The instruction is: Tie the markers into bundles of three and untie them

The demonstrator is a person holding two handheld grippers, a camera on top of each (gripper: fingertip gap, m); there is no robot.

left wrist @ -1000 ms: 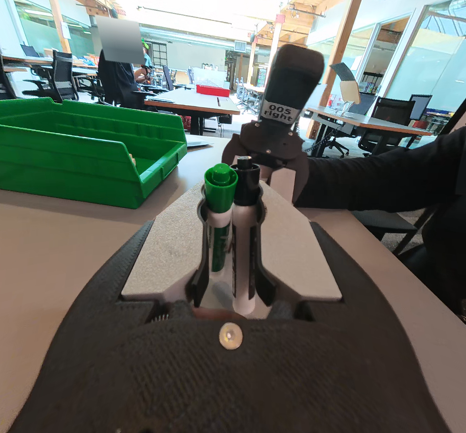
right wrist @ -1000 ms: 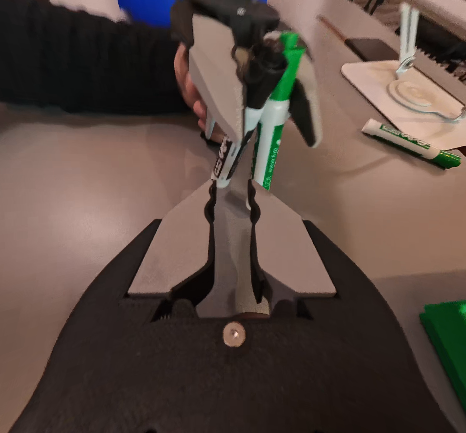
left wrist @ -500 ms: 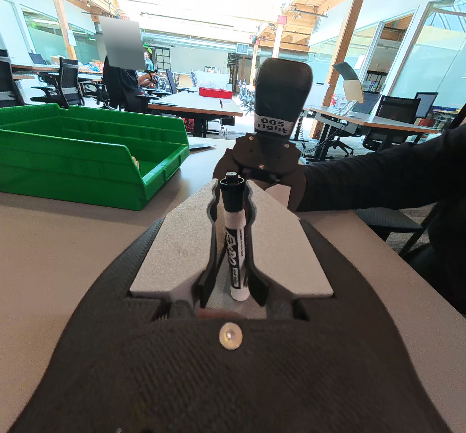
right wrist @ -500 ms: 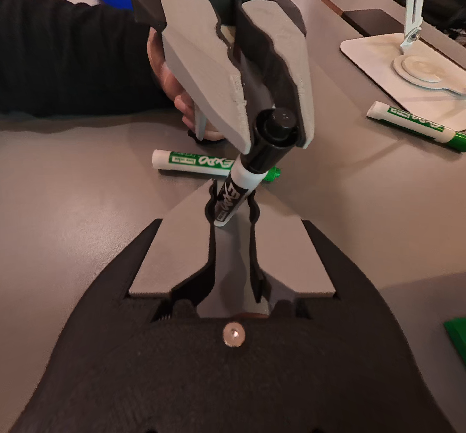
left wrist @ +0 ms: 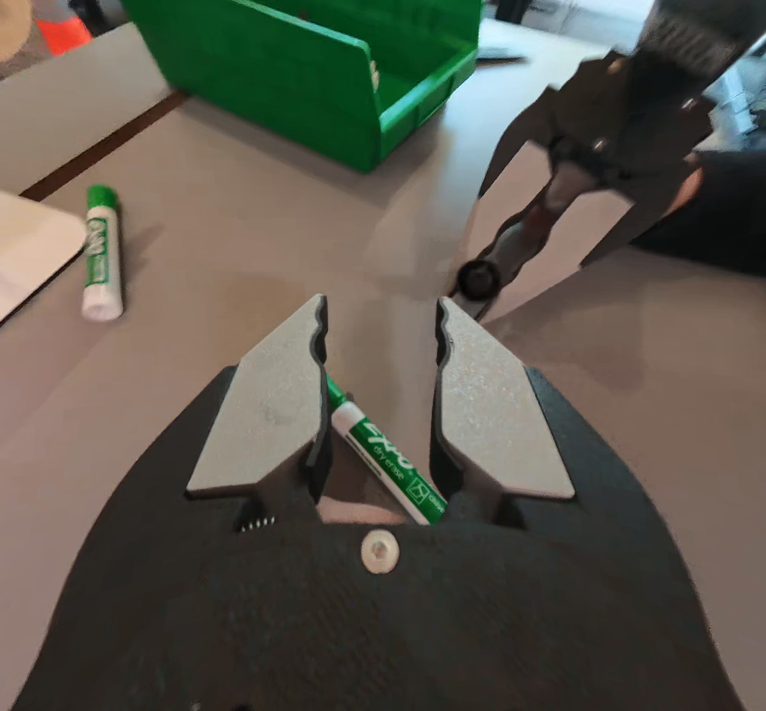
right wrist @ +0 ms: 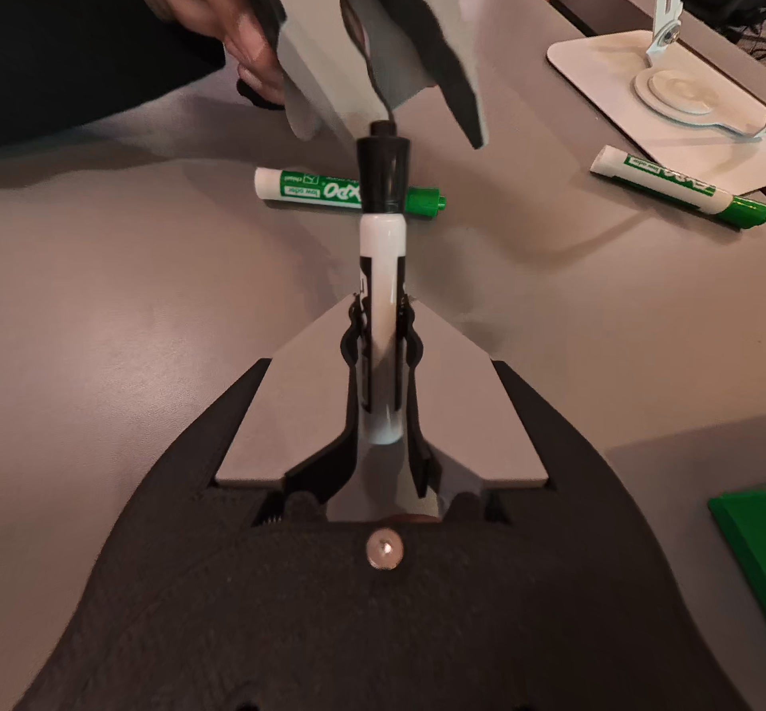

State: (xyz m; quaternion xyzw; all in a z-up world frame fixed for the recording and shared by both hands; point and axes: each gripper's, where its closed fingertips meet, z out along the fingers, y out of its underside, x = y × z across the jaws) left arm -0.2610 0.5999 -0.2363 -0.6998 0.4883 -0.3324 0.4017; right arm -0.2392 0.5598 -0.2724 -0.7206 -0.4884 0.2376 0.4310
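My right gripper [right wrist: 381,301] is shut on a black-capped marker [right wrist: 381,243] that lies along its fingers, cap pointing forward; the cap also shows in the left wrist view [left wrist: 476,279]. My left gripper [left wrist: 381,306] is open and hangs over the table, with nothing pressed between its pads. A green marker [left wrist: 381,455] lies flat on the table beneath it; in the right wrist view this green marker [right wrist: 315,190] lies crosswise behind the black cap. The left gripper's fingers [right wrist: 302,82] hover blurred above it. A second green marker [left wrist: 101,252] [right wrist: 671,190] lies farther off.
A green bin [left wrist: 290,49] stands at the back of the table, and its corner shows in the right wrist view [right wrist: 742,525]. A white stand base [right wrist: 621,69] sits by the second green marker. A person's dark sleeve [right wrist: 83,49] crosses the far left. The gap from one gripper's tips to the other's is roughly 6 centimeters.
The left gripper held a green and a black marker; the green one dropped to the table, then the left gripper opened and tilted down. The right gripper closed on the black marker.
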